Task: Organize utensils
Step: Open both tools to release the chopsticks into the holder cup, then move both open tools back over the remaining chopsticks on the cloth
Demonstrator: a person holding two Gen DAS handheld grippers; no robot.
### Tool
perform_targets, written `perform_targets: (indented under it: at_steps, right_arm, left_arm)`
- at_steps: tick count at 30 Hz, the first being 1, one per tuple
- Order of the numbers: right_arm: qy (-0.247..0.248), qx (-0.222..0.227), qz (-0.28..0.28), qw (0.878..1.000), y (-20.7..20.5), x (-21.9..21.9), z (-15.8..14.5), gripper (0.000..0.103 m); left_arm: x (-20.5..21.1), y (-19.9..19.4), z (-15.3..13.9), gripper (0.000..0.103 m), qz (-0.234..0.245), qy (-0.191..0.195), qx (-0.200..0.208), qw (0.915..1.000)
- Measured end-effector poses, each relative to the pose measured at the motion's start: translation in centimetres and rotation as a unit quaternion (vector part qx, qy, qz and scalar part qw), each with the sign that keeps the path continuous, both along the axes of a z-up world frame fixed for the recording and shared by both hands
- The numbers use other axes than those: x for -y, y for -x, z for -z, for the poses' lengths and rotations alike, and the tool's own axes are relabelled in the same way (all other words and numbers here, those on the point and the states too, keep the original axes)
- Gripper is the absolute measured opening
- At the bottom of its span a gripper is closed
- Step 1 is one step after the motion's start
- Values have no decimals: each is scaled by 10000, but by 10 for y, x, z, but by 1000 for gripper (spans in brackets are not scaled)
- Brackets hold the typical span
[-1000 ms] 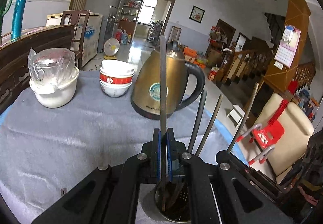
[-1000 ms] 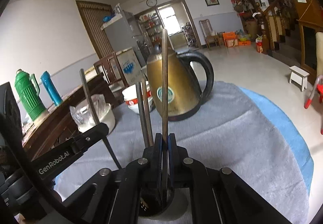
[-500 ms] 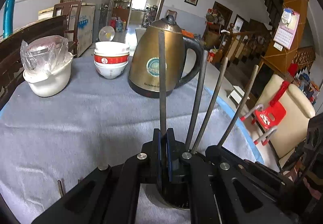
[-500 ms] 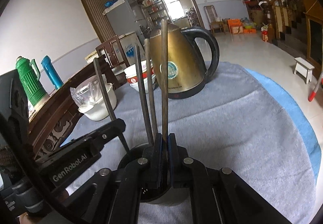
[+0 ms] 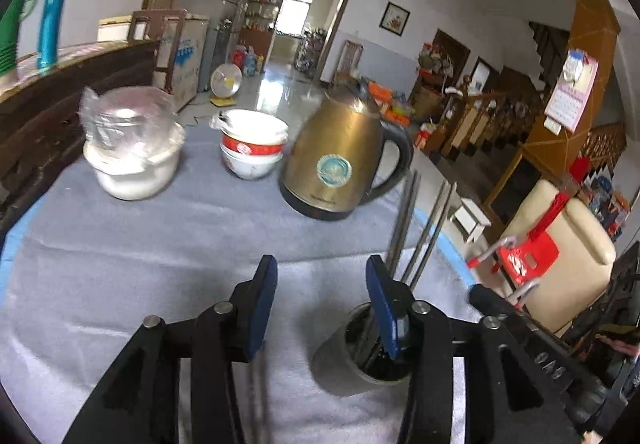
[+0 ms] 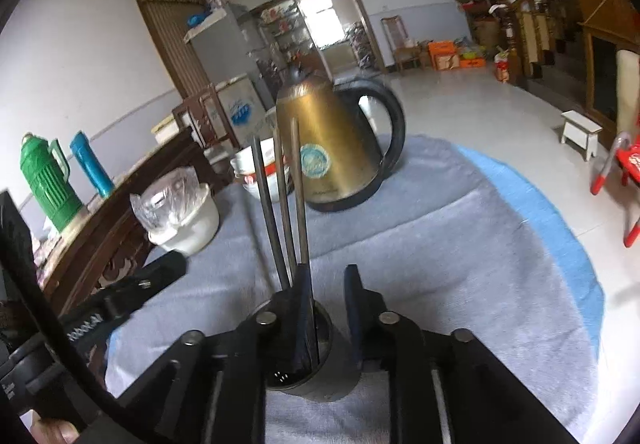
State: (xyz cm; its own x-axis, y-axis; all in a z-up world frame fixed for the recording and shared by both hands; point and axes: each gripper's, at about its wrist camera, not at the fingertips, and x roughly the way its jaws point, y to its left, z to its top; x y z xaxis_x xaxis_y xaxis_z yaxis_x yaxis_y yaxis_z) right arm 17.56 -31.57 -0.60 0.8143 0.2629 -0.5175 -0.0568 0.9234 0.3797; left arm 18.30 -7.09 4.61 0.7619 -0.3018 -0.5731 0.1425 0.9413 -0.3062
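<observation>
A dark metal utensil cup (image 5: 360, 360) stands on the grey tablecloth with several dark chopsticks (image 5: 404, 228) upright in it. My left gripper (image 5: 322, 308) is open and empty, its right finger by the cup's rim. In the right wrist view the cup (image 6: 312, 364) sits just in front of my right gripper (image 6: 326, 300), which is open and empty, with the chopsticks (image 6: 280, 203) leaning beside its left finger. The left gripper's black arm (image 6: 120, 296) shows at the left there.
A gold electric kettle (image 5: 340, 159) stands behind the cup, with stacked red-and-white bowls (image 5: 252, 151) and a white pot covered in plastic (image 5: 132, 147) to its left. A loose dark stick (image 5: 256, 396) lies on the cloth under the left gripper. The table edge (image 6: 560, 228) curves at right.
Both grippers have opened and let go of the chopsticks they held, which now stand in the cup. The left gripper has shifted left of the cup.
</observation>
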Motion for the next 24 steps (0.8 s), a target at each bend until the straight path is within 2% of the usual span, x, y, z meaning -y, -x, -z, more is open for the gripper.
perform_targets:
  at_steps: [1,2,4,6,8,15,18,24]
  right_arm:
    - [-25,56,30,10000,8,2,-5,38]
    - [-64,123,50,9999,16,3,-8,56]
    - [-117,316,114,9994,39,5,-14,71]
    - [-37,335,53,9994,57,0,-13,71]
    - [6,126,-47,9999,73,-10,-2,71]
    - [207,-1205,-596,9907,88,-52,75,71]
    - [228,-1524,-682,9857,87,-66,96,71]
    - [471,-1829,-773,9790,85,-82,112,71]
  left_arm:
    - [-8,6,-2,58,-65,-22,24,10000]
    - [-20,18,-3,64,-177,-90,39,9998]
    - [-39,31,0,70,-303,-170,28,9994]
    - [-61,48,12,71,-489,-327,-145,9982]
    - [-87,64,34,71,-701,-448,-474,9954]
    - [-139,88,107,71,-1215,-594,-1677,9765]
    - [-142,91,123,71,-1256,-754,-1965,9695]
    - [-137,93,132,71,-1196,-955,-2158,9644]
